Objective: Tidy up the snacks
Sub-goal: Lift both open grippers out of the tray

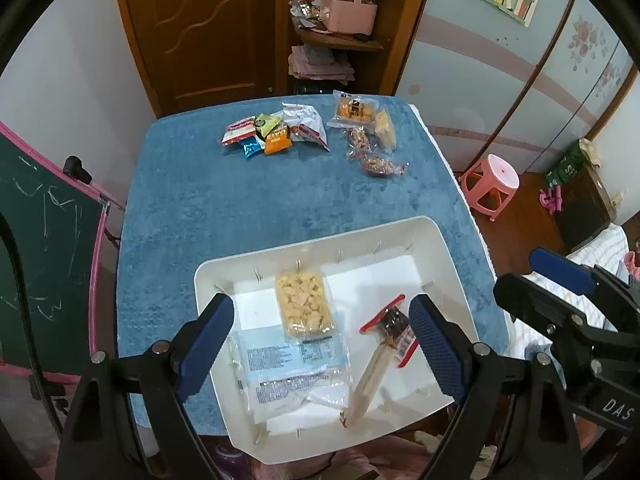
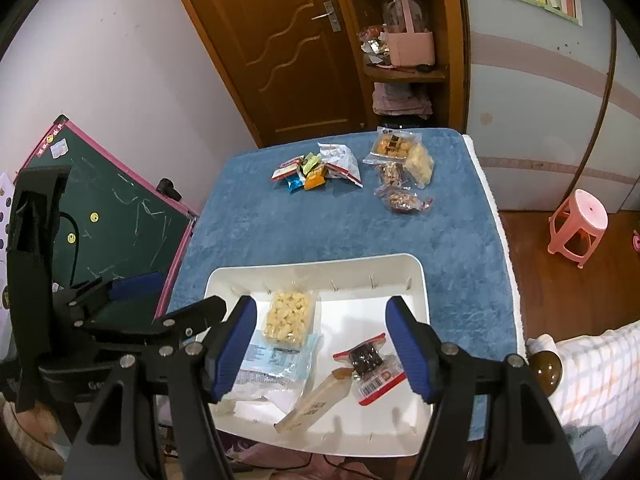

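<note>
A white tray [image 1: 436,248] [image 2: 416,280] sits at the near edge of a blue-covered table. In it lie a clear pack of yellow puffs [image 1: 304,306] [image 2: 287,318], a pale blue flat packet [image 1: 292,364] [image 2: 276,360], a long tan stick pack [image 1: 370,380] [image 2: 316,400] and a red-edged dark snack pack [image 1: 394,328] [image 2: 368,362]. My left gripper [image 1: 320,344] is open and empty above the tray. My right gripper [image 2: 322,344] is open and empty above the tray. At the far end lie a pile of small colourful packets [image 1: 272,132] [image 2: 312,170] and several clear snack packs [image 1: 368,132] [image 2: 404,168].
A green chalkboard [image 1: 40,248] [image 2: 108,216] leans at the table's left. A pink stool [image 1: 492,184] [image 2: 576,224] stands on the floor to the right. A wooden door and shelf with a pink basket [image 1: 348,8] [image 2: 410,44] stand behind the table.
</note>
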`<state>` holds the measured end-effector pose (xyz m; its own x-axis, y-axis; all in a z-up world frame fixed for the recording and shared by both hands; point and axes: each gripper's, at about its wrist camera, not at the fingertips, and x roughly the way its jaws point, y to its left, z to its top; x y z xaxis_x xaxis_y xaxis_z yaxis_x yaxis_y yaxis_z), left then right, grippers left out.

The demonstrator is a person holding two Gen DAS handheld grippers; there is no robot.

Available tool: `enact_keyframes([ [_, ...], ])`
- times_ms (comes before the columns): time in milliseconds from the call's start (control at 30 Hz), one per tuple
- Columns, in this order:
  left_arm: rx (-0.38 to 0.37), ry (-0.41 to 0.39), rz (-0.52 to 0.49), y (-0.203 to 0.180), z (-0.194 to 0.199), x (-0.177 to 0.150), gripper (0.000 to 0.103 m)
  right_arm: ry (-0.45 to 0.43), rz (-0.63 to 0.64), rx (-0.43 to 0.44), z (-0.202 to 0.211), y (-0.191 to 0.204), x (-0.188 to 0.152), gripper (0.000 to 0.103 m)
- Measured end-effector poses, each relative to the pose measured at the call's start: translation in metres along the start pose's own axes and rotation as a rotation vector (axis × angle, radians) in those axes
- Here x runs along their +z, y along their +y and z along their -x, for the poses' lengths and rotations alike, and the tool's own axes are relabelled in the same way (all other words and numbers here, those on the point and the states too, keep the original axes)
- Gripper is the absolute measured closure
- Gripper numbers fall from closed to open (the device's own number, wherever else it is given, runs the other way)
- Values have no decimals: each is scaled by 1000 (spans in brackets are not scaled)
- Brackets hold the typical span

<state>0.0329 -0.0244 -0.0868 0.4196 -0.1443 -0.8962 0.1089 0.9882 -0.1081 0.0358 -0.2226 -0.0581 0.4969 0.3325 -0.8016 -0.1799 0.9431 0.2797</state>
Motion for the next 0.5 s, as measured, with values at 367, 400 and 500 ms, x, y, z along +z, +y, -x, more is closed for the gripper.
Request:
enact_keyframes([
  [367,-13,-61,-39,5,13,52,14,-67,-42,-3,2,-8,33,35],
  [400,-14,-70,-46,5,15,60,14,-70,-45,-3,1,-9,36,35],
  [500,-13,-91,-66,4,18,77,14,-89,-29,-41,-1,-9,47,35],
])
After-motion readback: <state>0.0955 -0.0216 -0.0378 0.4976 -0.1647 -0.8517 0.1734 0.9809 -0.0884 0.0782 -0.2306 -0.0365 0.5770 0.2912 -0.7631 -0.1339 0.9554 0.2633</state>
